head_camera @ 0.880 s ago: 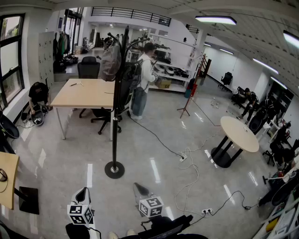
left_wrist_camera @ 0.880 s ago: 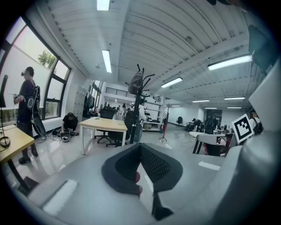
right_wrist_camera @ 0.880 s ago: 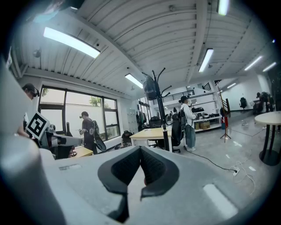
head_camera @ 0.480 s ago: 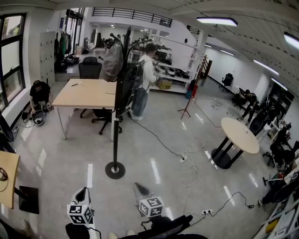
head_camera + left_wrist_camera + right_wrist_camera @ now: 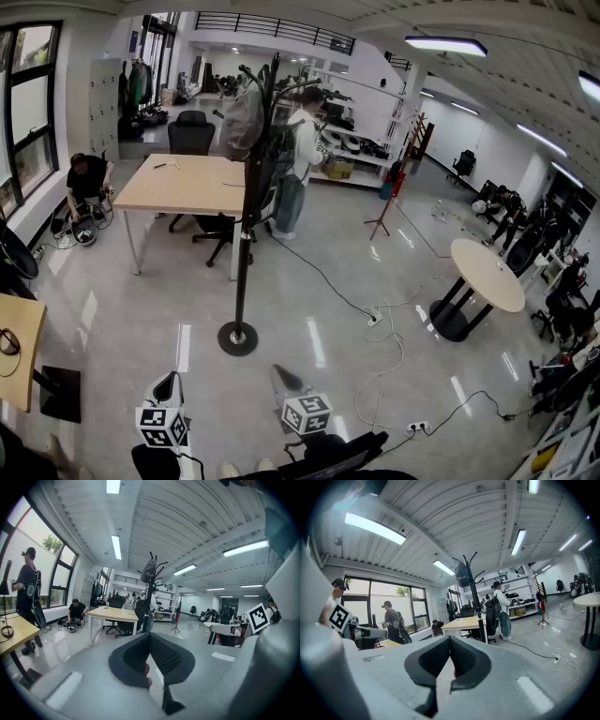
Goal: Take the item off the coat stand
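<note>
— In the middle of the shiny grey floor, a tall black metal coat stand with a round foot (image 5: 243,244) is seen. What is hung on it?

— A soft grey bag (image 5: 242,122) is hung from a hook near the top, so it is kept up off the floor. A darker thing (image 5: 269,164) is seen lower, beside the pole. Whether it is hung there too cannot be told.

— Where are the grippers held?

— The left gripper (image 5: 167,382) and the right gripper (image 5: 278,377) are held low and near each other, well apart from the stand. They are pointed almost level toward it, likely so that the bag can be kept in sight while the stand is walked up to.

— Are the fingers spread?

— No. On both grippers the black bumpy pads (image 5: 165,657) (image 5: 433,660) are pressed together at the tips, and nothing is pinched between them.

— Why are they kept closed?

— The bag cannot be reached from here, so nothing is gained by opening them. It is judged that they must be opened before the strap can be lifted off the hook.

— What should be watched for?

— A light wooden table (image 5: 178,183) is placed just behind the stand, and a person in a white top (image 5: 306,150) is seen past it. Loose white cables (image 5: 382,323) are laid on the floor to the right and could be tripped over.
</note>
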The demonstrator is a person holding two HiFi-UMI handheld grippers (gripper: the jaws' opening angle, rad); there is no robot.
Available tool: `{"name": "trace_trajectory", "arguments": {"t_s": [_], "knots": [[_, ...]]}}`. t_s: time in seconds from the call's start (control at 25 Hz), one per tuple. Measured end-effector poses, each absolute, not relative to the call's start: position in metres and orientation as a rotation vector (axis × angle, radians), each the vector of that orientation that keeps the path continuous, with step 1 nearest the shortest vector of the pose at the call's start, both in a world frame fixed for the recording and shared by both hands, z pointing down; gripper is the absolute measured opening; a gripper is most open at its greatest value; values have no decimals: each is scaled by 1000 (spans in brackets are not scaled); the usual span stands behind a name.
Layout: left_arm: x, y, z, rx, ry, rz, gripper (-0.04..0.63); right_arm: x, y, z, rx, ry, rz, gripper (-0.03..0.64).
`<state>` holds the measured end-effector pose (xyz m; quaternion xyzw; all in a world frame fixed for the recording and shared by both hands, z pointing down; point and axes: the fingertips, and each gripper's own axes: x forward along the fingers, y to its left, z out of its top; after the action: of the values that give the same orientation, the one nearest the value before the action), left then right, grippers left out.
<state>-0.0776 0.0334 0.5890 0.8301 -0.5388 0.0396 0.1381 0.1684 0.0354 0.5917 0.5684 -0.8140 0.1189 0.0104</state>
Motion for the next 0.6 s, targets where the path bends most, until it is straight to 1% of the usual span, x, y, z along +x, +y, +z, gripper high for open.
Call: {"name": "trace_trajectory", "arguments": {"t_s": [0.6], "knots": [[-119,22,587,2413,-1561,99,2,128,22,582,1774,-2537,336,2]]}}
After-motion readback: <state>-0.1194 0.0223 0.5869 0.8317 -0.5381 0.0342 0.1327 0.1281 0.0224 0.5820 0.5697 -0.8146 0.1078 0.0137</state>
